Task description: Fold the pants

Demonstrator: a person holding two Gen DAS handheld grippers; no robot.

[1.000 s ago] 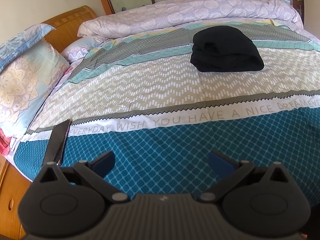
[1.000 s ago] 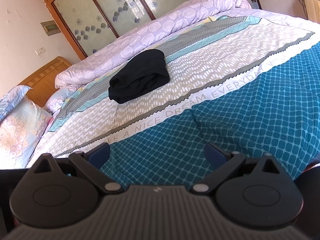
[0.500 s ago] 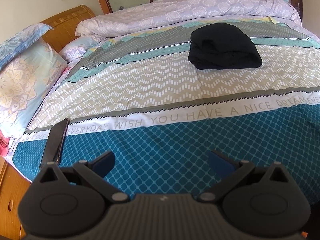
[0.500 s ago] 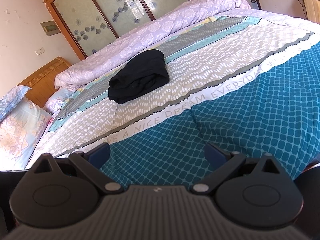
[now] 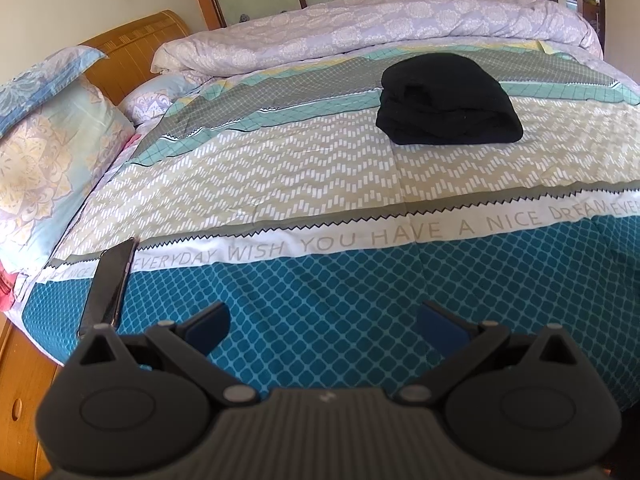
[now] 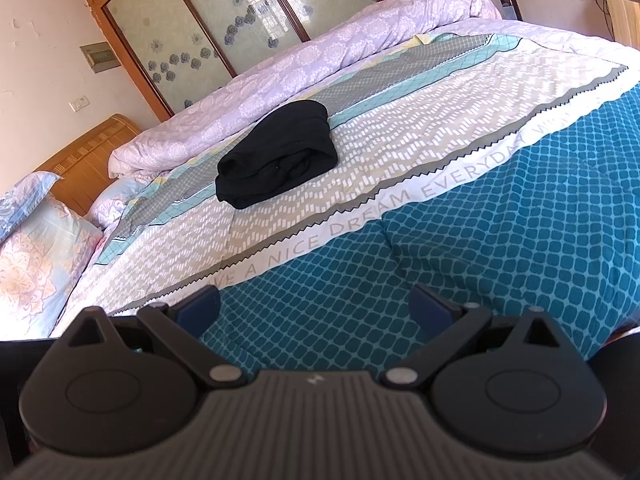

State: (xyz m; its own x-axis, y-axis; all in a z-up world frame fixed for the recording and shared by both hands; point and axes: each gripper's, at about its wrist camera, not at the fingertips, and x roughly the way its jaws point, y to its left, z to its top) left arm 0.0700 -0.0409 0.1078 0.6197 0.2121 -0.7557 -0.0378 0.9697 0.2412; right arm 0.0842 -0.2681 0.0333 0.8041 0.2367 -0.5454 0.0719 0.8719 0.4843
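Observation:
Black pants (image 5: 448, 100) lie in a compact folded bundle on the patterned bedspread (image 5: 320, 176), toward the far side of the bed; they also show in the right wrist view (image 6: 276, 160). My left gripper (image 5: 324, 320) is open and empty, held over the teal near edge of the bed, well short of the pants. My right gripper (image 6: 314, 306) is open and empty too, over the teal band, with the pants far ahead to its left.
A dark phone (image 5: 108, 284) lies near the bed's left edge. Pillows (image 5: 44, 152) and a wooden headboard (image 5: 136, 52) are on the left. A rolled lilac duvet (image 5: 380, 28) runs along the far side. A glass-door wardrobe (image 6: 240, 16) stands behind.
The left wrist view has drifted slightly, with the pants now a little lower in it. The right gripper has hardly moved. Both grippers stay open and empty.

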